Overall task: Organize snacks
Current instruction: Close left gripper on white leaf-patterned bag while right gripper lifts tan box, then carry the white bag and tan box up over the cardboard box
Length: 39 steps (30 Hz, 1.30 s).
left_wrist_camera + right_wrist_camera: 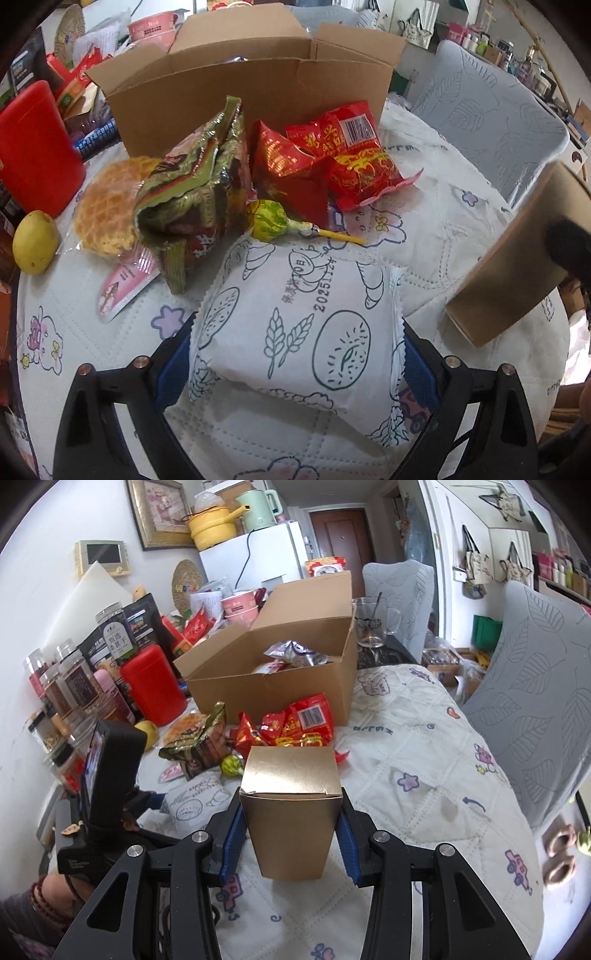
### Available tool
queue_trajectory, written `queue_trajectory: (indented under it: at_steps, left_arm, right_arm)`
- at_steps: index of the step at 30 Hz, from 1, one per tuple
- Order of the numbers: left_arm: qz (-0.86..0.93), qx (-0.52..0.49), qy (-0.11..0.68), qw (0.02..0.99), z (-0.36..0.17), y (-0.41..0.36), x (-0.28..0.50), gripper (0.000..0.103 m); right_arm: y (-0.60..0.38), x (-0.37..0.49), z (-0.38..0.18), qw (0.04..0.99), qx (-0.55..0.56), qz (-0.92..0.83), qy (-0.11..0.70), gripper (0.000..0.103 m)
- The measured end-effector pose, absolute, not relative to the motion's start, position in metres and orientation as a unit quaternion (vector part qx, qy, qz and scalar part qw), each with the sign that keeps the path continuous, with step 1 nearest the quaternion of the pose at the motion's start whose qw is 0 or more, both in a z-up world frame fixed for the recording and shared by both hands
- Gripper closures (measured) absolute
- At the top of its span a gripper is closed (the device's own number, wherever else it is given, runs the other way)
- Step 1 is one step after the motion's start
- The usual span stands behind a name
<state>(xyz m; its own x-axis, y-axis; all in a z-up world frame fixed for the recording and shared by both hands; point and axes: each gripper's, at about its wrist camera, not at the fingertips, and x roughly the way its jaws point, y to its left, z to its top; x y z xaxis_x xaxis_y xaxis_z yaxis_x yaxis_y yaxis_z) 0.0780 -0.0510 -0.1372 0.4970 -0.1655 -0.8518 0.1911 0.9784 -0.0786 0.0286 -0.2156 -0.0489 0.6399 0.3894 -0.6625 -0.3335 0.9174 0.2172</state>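
Note:
My left gripper [295, 354] is shut on a white snack packet [295, 325] printed with bread and wheat drawings, held low over the quilted table. My right gripper [291, 834] is shut on a small gold carton [291, 805], which also shows at the right of the left wrist view [517, 258]. An open cardboard box [273, 686] with snacks inside stands at the back of the table [258, 92]. In front of it lie red snack packets [332, 158], a green foil bag [195, 188], a green lollipop [269, 221] and a waffle snack [103, 206].
A red canister [33, 147] and a yellow fruit [35, 242] sit left of the box. Jars and packets [74, 679] crowd the left side. A glass mug [373, 622] stands behind the box. Grey chairs [535, 701] stand at the right.

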Motion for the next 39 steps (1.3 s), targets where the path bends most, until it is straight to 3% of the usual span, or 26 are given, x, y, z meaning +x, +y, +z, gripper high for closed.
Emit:
queue_trajectory:
  at_steps: [3,6,18,22,39]
  left_arm:
    - [-0.102,-0.001,0.485,0.869,-0.133,-0.048,0.075,0.026]
    - [-0.098,-0.010,0.485,0.869,-0.127,-0.040,0.070,0.029]
    - [-0.083,-0.046,0.477,0.874,-0.108,-0.015,0.032,0.029]
    - [-0.059,-0.053,0.466,0.881,-0.099,-0.004,0.026,0.029]
    - [-0.056,-0.081,0.442,0.892,-0.086,0.008,0.008,0.029]
  right_arm:
    - [-0.217,0.027,-0.053,0.905,0.037,0.197,0.374,0.058]
    - [-0.215,0.024,-0.056,0.907,0.030,0.196,0.372,0.058]
    - [-0.207,0.027,-0.082,0.904,0.025,0.184,0.385,0.053]
    - [-0.207,0.034,-0.103,0.898,0.043,0.170,0.402,0.059]
    - [-0.208,0.016,-0.083,0.911,0.052,0.176,0.370,0.059]
